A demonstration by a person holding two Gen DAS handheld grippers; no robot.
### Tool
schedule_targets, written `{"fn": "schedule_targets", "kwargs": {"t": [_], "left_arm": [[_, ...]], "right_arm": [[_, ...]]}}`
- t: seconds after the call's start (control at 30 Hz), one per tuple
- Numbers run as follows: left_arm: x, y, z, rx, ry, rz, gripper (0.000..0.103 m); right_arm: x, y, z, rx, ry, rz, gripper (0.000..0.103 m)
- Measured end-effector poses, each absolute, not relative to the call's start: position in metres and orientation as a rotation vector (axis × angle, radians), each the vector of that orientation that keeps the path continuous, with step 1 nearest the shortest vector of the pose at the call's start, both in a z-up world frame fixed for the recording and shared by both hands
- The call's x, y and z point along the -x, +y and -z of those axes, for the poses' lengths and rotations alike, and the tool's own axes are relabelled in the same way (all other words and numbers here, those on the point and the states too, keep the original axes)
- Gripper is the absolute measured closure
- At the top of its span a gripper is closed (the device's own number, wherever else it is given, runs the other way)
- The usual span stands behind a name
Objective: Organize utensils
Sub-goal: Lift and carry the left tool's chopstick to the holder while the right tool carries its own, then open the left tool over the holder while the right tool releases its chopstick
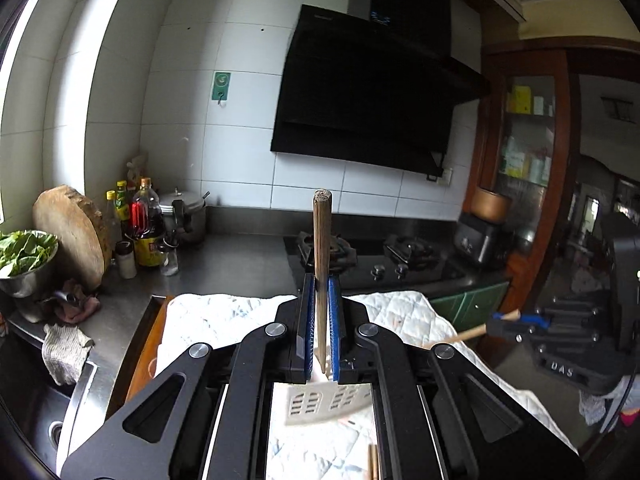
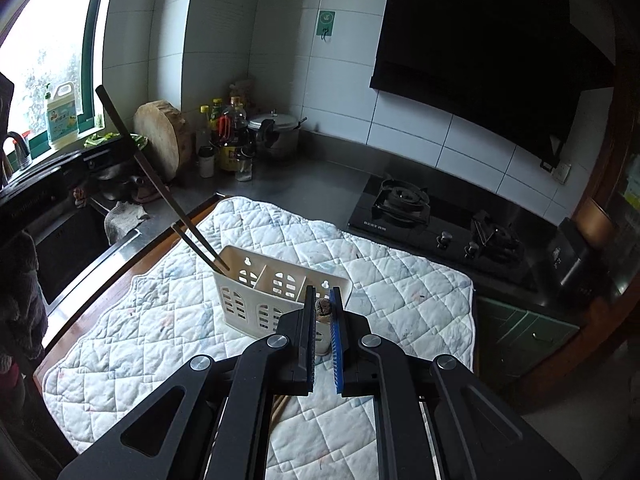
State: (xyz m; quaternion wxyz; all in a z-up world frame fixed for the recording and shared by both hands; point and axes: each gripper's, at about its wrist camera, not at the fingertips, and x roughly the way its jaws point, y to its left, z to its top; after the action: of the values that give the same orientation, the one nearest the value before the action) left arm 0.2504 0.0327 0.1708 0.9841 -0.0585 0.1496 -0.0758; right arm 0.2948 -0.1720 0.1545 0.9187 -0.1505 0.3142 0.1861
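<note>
My left gripper [image 1: 321, 316] is shut on a brown chopstick [image 1: 322, 256] that stands upright between the blue pads, its lower tip over the cream slotted utensil holder [image 1: 320, 402]. In the right wrist view the holder [image 2: 256, 292] stands on the white quilted mat [image 2: 400, 280] with dark chopsticks [image 2: 160, 184] leaning out of its left compartment. My right gripper [image 2: 323, 308] is shut on a light wooden utensil whose end [image 2: 323, 307] shows between the pads, just in front of the holder's right compartment. The right gripper also shows in the left wrist view [image 1: 506, 322], holding the wooden stick [image 1: 460, 336].
A gas hob [image 2: 440, 216] lies behind the mat. Bottles [image 2: 228, 140], a pressure cooker [image 2: 276, 132] and a round chopping block [image 2: 160, 140] stand at the back left. A sink [image 2: 72, 240] is left of the mat. Loose chopsticks [image 1: 373, 462] lie on the mat.
</note>
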Motion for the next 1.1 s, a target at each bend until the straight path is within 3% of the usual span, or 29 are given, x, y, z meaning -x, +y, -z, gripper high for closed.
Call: {"fn": "schedule_targets", "kwargs": {"t": [0.43,0.9,1.0,1.1], "left_arm": [[-0.313,0.038,-0.131,0.132,0.453,0.117,0.098],[-0.326,0.038,-0.093,0.129,0.555,0.126,0.096],[-0.321,0.037,-0.096,0.125,0.546,0.131,0.095],[-0.311,0.037,-0.103,0.114,0.532,0.124,0.086]], "right_arm": [[-0.347,-0.163,-0.122,0.33,0.81,-0.361,0.096],[-0.358,-0.166,-0.103,0.278,0.82,-0.383,0.095],[-0.348,-0.169,-0.108,0.277,0.779,-0.375,0.089],[-0.333,-0.174,-0.115,0.265,0.735,-0.37,0.084]]}}
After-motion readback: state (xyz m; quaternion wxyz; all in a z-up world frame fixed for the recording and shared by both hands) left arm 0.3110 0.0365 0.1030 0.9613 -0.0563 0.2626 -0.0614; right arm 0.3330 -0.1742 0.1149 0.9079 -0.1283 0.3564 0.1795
